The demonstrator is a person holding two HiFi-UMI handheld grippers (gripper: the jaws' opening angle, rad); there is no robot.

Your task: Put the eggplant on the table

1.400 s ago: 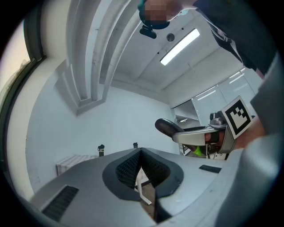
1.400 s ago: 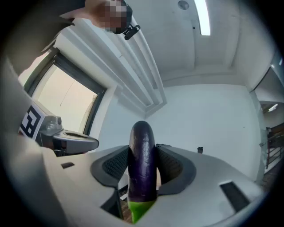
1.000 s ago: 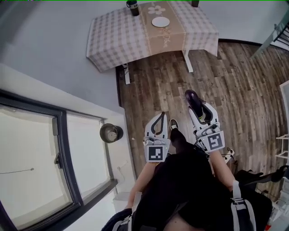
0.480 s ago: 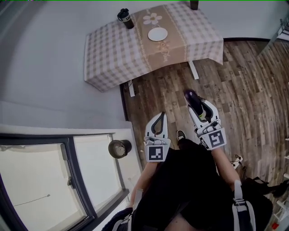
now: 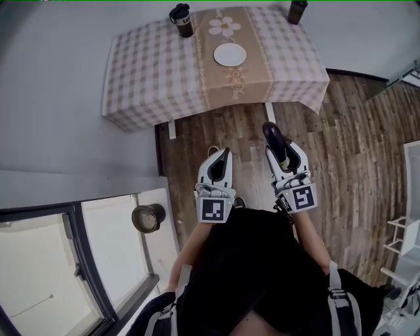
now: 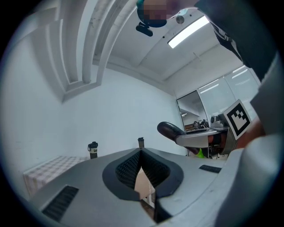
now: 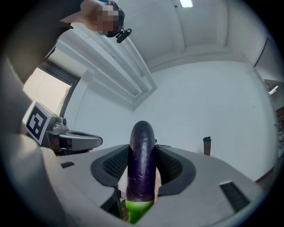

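A dark purple eggplant (image 7: 142,164) with a green stem end stands between the jaws of my right gripper (image 7: 142,153), which is shut on it. In the head view the eggplant (image 5: 272,135) sticks out past the right gripper (image 5: 277,146), over wooden floor just short of the table. The table (image 5: 151,72) has a checked cloth and a beige runner. My left gripper (image 5: 223,159) is beside the right one, shut and empty; in its own view the left gripper (image 6: 141,154) shows its jaws meeting at the tips. From there the eggplant (image 6: 171,129) is at the right.
On the table stand a white plate (image 5: 230,55) and two dark bottles (image 5: 182,20) (image 5: 296,11). A window with a round pot (image 5: 147,217) on its sill is at the lower left. A white shelf (image 5: 407,243) is at the right edge. The person's legs fill the bottom.
The person has walked towards the table, which now lies closer and more square ahead. Both grippers kept their pose, the eggplant still held in the right one.
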